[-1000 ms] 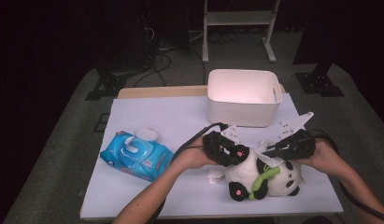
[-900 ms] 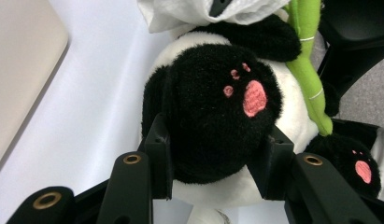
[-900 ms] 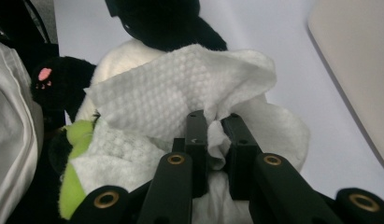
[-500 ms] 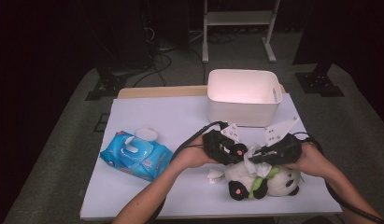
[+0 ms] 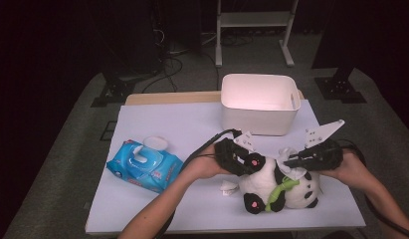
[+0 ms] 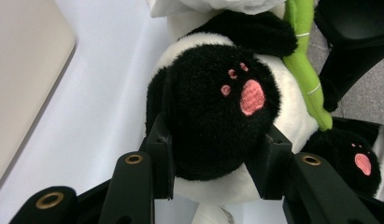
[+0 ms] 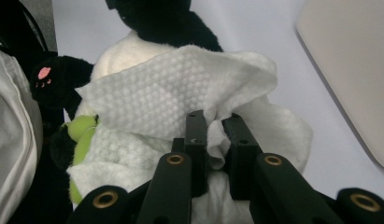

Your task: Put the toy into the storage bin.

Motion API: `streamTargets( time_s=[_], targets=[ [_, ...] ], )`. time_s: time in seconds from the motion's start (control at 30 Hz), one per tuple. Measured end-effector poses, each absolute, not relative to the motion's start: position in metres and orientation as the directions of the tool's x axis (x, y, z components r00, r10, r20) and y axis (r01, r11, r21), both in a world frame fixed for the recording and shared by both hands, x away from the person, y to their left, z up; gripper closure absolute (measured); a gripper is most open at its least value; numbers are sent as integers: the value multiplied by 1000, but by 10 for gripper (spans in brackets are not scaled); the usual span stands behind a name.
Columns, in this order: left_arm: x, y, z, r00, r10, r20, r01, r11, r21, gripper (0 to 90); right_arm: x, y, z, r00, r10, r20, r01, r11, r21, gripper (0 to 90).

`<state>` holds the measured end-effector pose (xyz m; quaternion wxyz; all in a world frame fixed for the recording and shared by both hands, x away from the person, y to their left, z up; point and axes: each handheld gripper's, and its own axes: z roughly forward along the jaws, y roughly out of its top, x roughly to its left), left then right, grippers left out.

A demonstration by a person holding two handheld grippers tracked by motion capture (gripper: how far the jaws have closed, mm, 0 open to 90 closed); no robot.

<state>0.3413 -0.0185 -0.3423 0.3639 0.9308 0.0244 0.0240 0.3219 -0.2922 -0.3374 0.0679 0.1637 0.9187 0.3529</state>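
On the table (image 5: 157, 124) there was one plush panda (image 5: 279, 184), with one white wipe (image 5: 287, 158) draped over it and two grippers at it. To the panda's left lay one blue wipes pack (image 5: 144, 166), and behind the panda stood one white bin (image 5: 259, 103).

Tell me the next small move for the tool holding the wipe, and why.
Probably drag the wet wipe across the panda's white belly. The right tool is shut on the wipe, which is draped over the plush, and the left tool is clamped on a black paw, steadying the toy.
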Motion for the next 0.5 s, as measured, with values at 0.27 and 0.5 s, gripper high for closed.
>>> streamTargets(
  time_s=[0.27,0.5],
  targets=[
    [351,1,-324,990,117,74,35,-730,682,582,324,-272,-333,-949,313,-31,212,711,671,808],
    [350,22,-339,990,139,26,86,-737,670,546,324,-242,-344,-964,267,-18,188,724,664,811]
  ],
)
